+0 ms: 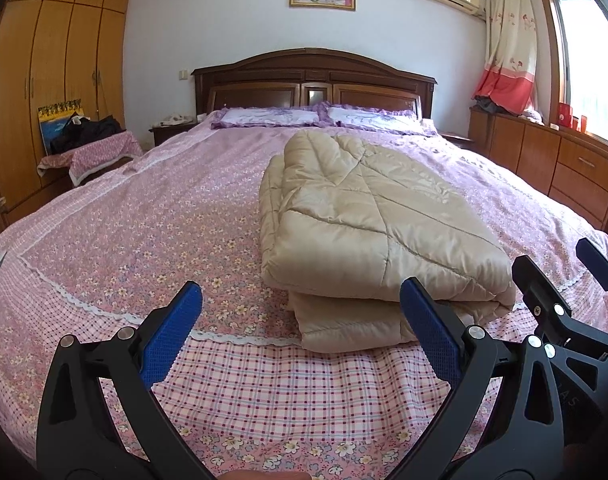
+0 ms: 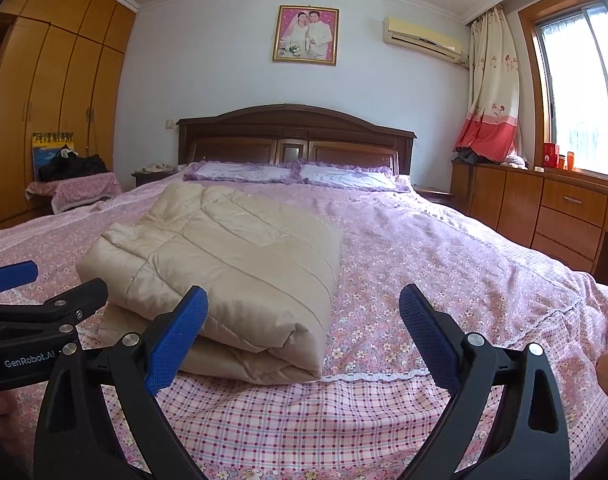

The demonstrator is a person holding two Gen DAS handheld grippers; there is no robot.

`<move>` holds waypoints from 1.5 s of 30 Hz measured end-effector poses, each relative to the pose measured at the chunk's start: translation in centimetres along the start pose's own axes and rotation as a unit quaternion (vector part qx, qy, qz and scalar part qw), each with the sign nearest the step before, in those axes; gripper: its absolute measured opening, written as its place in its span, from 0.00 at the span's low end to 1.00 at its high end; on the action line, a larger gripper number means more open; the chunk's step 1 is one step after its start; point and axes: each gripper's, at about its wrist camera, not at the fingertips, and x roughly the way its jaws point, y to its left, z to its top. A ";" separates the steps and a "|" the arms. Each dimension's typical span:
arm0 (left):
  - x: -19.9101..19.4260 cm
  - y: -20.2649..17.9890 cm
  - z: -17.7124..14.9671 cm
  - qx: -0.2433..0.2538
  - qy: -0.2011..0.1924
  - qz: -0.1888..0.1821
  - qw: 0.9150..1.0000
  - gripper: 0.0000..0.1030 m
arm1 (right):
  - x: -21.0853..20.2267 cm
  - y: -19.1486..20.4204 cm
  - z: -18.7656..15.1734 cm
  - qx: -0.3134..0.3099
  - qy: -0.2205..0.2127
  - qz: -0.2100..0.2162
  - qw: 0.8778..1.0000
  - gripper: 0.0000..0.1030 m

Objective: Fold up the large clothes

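A beige quilted padded garment (image 1: 368,216) lies folded in a thick stack on the pink floral bed (image 1: 143,232); it also shows in the right wrist view (image 2: 231,256). My left gripper (image 1: 301,320) is open and empty, held just in front of the stack's near left edge. My right gripper (image 2: 304,320) is open and empty, in front of the stack's near right corner. The right gripper's black frame shows at the right of the left wrist view (image 1: 564,304). The left gripper shows at the left of the right wrist view (image 2: 35,308).
Two purple pillows (image 2: 295,174) lie against the dark wooden headboard (image 2: 295,136). A wooden wardrobe (image 2: 51,112) stands left, with a small covered table holding dark clothes (image 2: 73,180). A low wooden cabinet (image 2: 552,208) runs under the window at right.
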 end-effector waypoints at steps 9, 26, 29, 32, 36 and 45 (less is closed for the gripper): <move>-0.1 0.0 -0.1 0.004 -0.003 0.004 1.000 0.96 | 0.0 0.0 0.0 -0.001 0.001 -0.002 1.000 0.90; -0.1 0.0 -0.1 0.008 -0.005 0.008 1.000 0.96 | 0.1 0.0 0.0 -0.001 0.002 -0.001 1.000 0.90; -0.2 -0.1 -0.1 0.009 -0.006 0.012 1.000 0.96 | 0.0 0.0 0.0 -0.001 0.002 -0.001 1.000 0.90; -0.1 -0.2 -0.1 0.010 -0.006 0.020 1.000 0.96 | 0.1 0.1 0.0 -0.003 0.003 0.001 1.000 0.90; -0.1 -0.1 -0.2 0.010 -0.004 0.021 1.000 0.96 | 0.0 0.2 -0.3 -0.009 0.002 0.001 1.000 0.90; 0.1 0.1 -0.1 0.009 -0.002 0.020 1.000 0.96 | 0.0 0.3 -0.5 -0.009 0.004 0.000 1.000 0.90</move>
